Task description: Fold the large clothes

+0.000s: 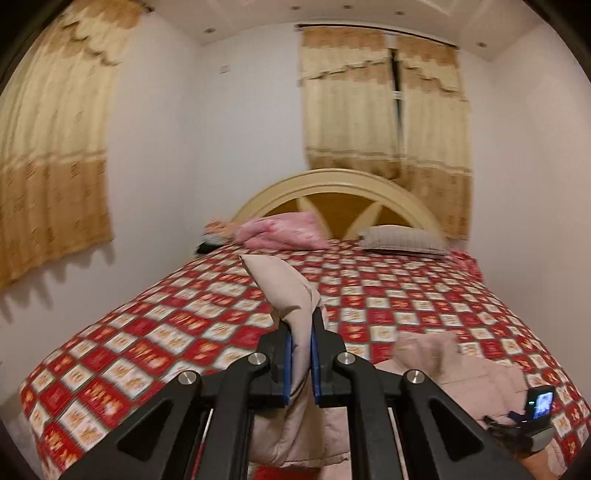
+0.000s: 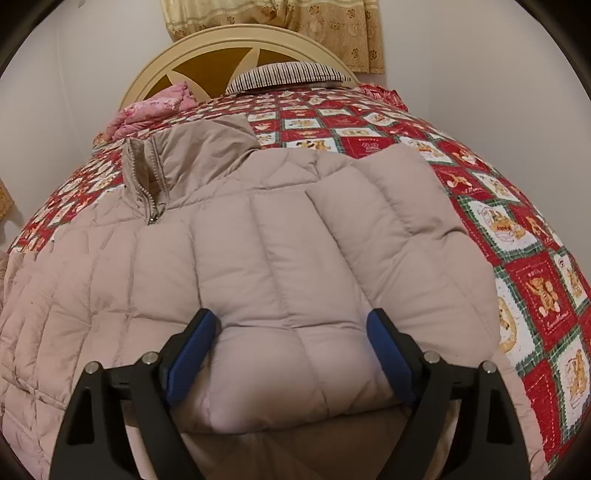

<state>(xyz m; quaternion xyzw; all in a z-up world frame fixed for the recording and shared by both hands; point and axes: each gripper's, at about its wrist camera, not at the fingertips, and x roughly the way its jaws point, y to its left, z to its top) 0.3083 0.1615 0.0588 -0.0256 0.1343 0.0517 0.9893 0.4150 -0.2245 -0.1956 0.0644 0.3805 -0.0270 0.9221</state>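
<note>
The room has plain white walls (image 1: 177, 147) and a white ceiling (image 1: 258, 14) fitted with small recessed lights (image 1: 209, 30). A bed covered with a red-and-white checked quilt (image 1: 406, 295) stands against the far wall, its arched cream headboard (image 1: 332, 181) backed by brown panels. A pink pillow (image 1: 284, 230) lies at the left of the headboard, and a striped grey pillow (image 1: 404, 240) at the right. Beige-and-gold patterned curtains (image 1: 384, 103) hang behind the headboard; a second curtain (image 1: 55, 147) hangs on the left wall.
</note>
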